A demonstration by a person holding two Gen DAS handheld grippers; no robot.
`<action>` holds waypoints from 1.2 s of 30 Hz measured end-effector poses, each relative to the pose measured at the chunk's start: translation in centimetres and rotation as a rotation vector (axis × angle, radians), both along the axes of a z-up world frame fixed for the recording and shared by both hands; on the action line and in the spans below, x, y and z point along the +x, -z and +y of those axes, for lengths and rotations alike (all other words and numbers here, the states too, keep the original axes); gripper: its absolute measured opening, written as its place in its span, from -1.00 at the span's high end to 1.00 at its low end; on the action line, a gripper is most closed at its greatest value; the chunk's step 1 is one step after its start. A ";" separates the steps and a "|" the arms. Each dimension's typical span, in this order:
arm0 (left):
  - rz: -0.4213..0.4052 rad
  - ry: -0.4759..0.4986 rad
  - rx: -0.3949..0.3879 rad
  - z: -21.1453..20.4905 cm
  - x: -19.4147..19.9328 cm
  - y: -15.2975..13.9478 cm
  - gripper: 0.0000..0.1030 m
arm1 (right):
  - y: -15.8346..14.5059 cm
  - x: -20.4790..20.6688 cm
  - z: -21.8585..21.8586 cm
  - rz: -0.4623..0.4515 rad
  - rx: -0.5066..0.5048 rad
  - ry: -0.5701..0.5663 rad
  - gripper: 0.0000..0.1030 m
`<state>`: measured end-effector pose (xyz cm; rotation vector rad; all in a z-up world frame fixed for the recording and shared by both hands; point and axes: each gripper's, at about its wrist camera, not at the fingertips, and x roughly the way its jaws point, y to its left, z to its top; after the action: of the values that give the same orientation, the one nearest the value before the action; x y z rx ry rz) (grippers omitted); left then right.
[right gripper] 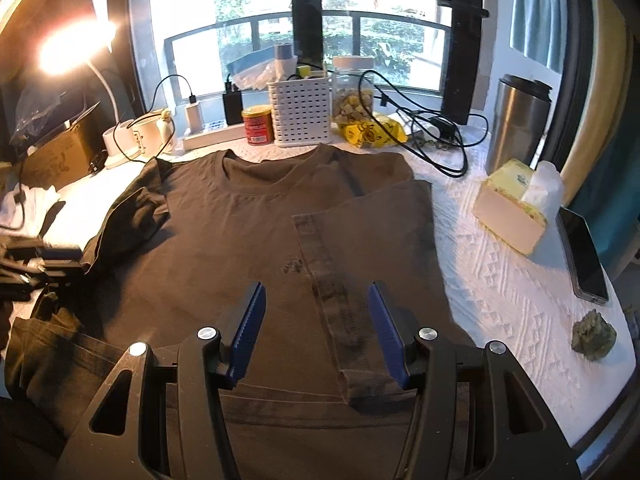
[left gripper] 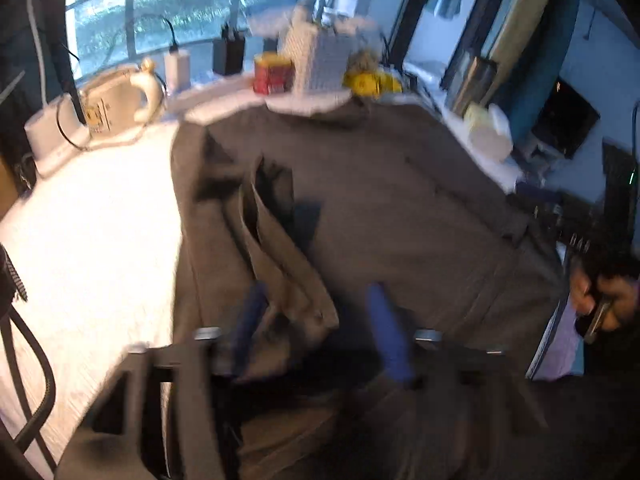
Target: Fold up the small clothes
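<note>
Dark brown cotton T-shirt (right gripper: 256, 216) lies flat on the white textured worktop (right gripper: 500, 280), one side folded inward; both grippers, left (left gripper: 320, 320) and right (right gripper: 316, 320), hover over its hem with fingers apart, empty; suggest gripping the unfolded sleeve at its seam, folding square to shirt centre.

The shirt (right gripper: 256, 216) lies flat on the table (right gripper: 500, 300), collar toward the window (right gripper: 360, 20), with its right side folded inward over the front and its left sleeve (right gripper: 128, 216) bunched at the left edge. Behind the collar stand a can (right gripper: 258, 124), a basket (right gripper: 300, 114) to its right, then a jar (right gripper: 354, 94) with cables (right gripper: 432, 136) trailing to the right; a mug (right gripper: 150, 136) and a power strip (right gripper: 212, 136) sit to the left. Right of the shirt lie a tumbler (right gripper: 518, 124), a tissue box (right gripper: 512, 208) before it, and a phone (right gripper: 582, 254) by the table's right edge.
</note>
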<state>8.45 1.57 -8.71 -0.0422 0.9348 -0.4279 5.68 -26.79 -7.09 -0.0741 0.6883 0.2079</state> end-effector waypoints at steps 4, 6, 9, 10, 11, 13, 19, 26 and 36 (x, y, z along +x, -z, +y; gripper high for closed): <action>-0.008 -0.057 -0.018 0.8 2.3 -0.1 -0.47 | 0.1 0.2 -0.7 -0.003 0.014 0.007 -0.10; 0.021 -0.065 -0.008 0.5 3.8 0.9 -0.47 | 0.1 0.2 -0.9 -0.002 0.019 0.008 -0.10; 0.045 -0.031 -0.008 -0.8 4.9 1.9 -0.47 | 0.3 0.3 -1.4 0.000 0.024 0.012 -0.10; 0.056 -0.014 -0.007 -1.4 5.2 2.3 -0.47 | 0.3 0.4 -1.6 0.001 0.027 0.016 -0.10; 0.067 0.002 -0.008 -2.0 5.3 2.6 -0.47 | 0.4 0.4 -1.9 0.004 0.029 0.024 -0.10; 0.077 0.045 -0.027 -3.2 5.1 2.7 -0.47 | 0.6 0.6 -2.6 0.009 0.033 0.041 -0.10; 0.122 0.194 -0.002 -7.7 3.0 3.3 -0.47 | 1.1 1.1 -4.0 0.021 0.040 0.076 -0.10; 0.023 0.059 0.052 -3.3 0.6 0.2 -0.47 | 1.3 1.4 -4.1 0.027 0.044 0.069 -0.10; 0.091 0.051 0.031 -1.0 -1.3 2.8 -0.47 | 1.3 1.0 -2.5 0.024 0.036 0.040 -0.10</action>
<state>7.12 0.62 -11.50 -0.0099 1.0341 -0.4618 6.70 -29.24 -8.39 -0.0236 0.7095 0.1835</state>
